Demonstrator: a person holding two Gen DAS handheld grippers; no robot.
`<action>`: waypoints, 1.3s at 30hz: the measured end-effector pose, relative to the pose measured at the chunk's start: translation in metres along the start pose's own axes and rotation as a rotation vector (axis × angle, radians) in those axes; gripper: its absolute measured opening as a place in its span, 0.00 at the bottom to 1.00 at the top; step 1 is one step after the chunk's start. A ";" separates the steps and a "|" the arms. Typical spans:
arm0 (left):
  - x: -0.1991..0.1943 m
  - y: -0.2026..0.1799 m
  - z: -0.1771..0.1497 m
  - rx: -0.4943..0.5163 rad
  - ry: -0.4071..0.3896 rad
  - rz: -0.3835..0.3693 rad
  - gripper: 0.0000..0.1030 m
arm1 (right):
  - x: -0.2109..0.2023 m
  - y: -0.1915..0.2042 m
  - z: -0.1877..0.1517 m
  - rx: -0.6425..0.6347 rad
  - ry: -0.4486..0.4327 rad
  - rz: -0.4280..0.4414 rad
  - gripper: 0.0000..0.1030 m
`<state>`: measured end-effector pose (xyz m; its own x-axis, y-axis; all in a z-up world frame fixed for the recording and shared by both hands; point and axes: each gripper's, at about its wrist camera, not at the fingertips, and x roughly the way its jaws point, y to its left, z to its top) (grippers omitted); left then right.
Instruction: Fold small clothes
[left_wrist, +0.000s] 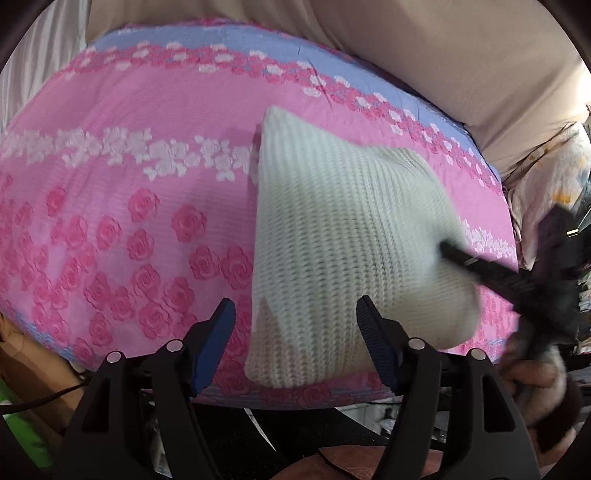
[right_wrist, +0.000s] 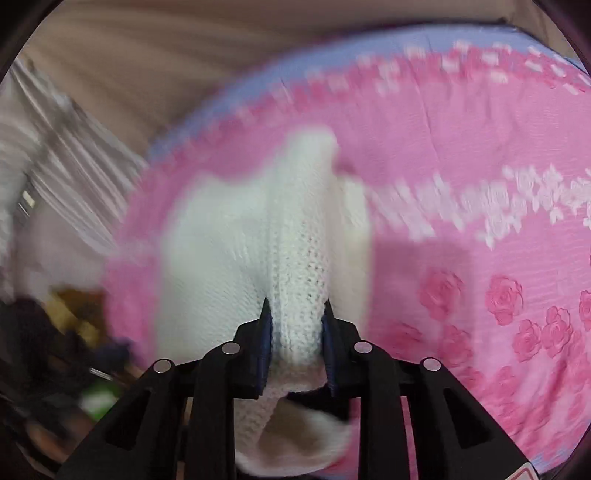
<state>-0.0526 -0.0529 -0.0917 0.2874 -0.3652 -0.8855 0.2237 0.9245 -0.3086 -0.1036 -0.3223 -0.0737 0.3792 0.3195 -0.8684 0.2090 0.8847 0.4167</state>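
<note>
Left wrist view: one white ribbed-knit garment (left_wrist: 332, 236) lying on one pink rose-patterned bedsheet (left_wrist: 122, 206), one black left gripper (left_wrist: 295, 332) spread wide and empty over its near edge. Right wrist view: one black right gripper (right_wrist: 297, 326) pinching a bunched fold of the same chunky knit (right_wrist: 295, 251), blue pads narrow, sheet (right_wrist: 480, 184) blurred.

Soft even light, fisheye-bent edges (right wrist view heavily motion-blurred).
</note>
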 end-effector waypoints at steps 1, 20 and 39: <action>0.005 0.003 -0.001 -0.022 0.019 -0.019 0.64 | 0.004 -0.005 -0.004 0.015 -0.003 0.025 0.26; 0.023 -0.006 -0.005 -0.064 0.051 0.011 0.64 | -0.021 0.017 -0.067 0.008 0.072 0.127 0.11; 0.013 -0.004 0.036 -0.028 -0.013 0.065 0.64 | -0.072 0.012 -0.022 0.051 -0.159 0.100 0.54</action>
<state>-0.0164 -0.0651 -0.0900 0.3123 -0.3052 -0.8996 0.1784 0.9490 -0.2599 -0.1485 -0.3274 -0.0118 0.5370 0.3436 -0.7705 0.2067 0.8319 0.5150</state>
